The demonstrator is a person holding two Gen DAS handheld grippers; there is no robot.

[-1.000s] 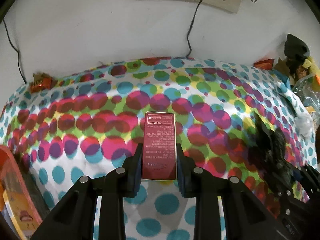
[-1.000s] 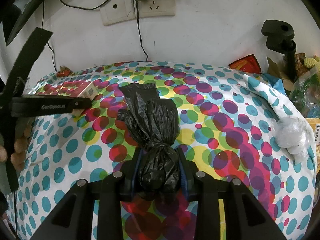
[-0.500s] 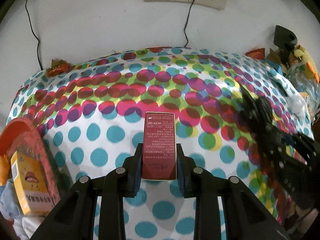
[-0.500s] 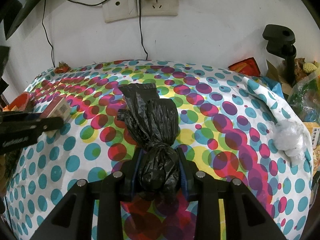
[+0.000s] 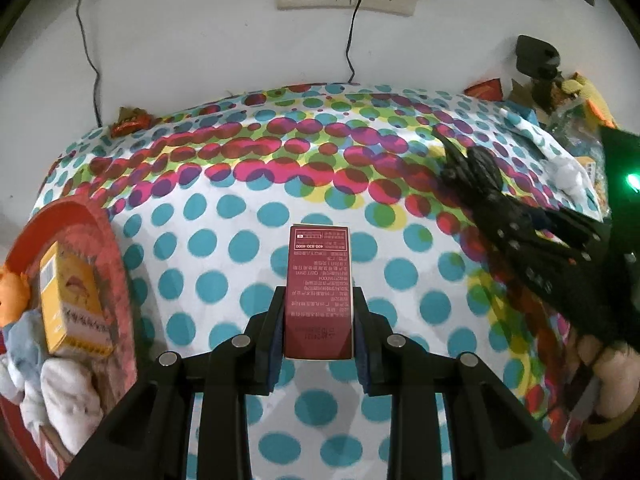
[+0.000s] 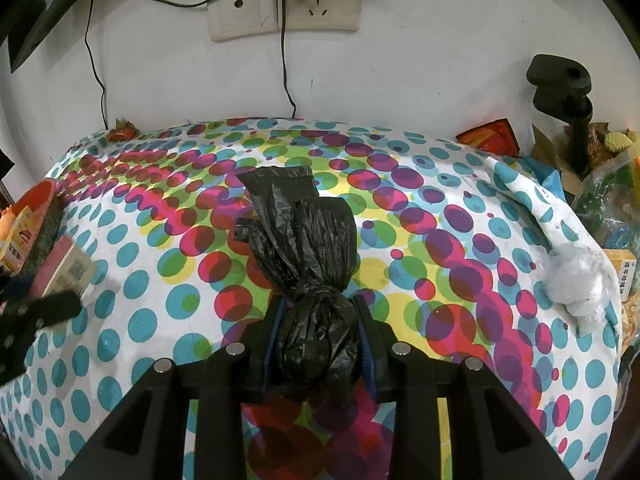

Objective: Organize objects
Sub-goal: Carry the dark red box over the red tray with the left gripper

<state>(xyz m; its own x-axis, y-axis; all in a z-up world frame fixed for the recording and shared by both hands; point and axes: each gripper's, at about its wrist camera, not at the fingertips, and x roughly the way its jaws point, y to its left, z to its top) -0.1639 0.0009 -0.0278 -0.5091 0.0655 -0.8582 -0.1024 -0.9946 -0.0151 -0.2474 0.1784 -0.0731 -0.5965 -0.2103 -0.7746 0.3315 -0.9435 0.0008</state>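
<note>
Dark red box (image 5: 319,292) clamped in left gripper (image 5: 319,330), long axis along the fingers, above the cloth. Red tray (image 5: 116,248) at 9 o'clock, nearest this hand. Right gripper (image 6: 319,336) clenches black bag (image 6: 304,248).

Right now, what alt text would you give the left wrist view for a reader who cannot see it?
The left claw is shut on a dark red rectangular carton, held above a polka-dot tablecloth. A red round basket with a yellow box sits at the left; the right claw grips a black plastic bag.
</note>
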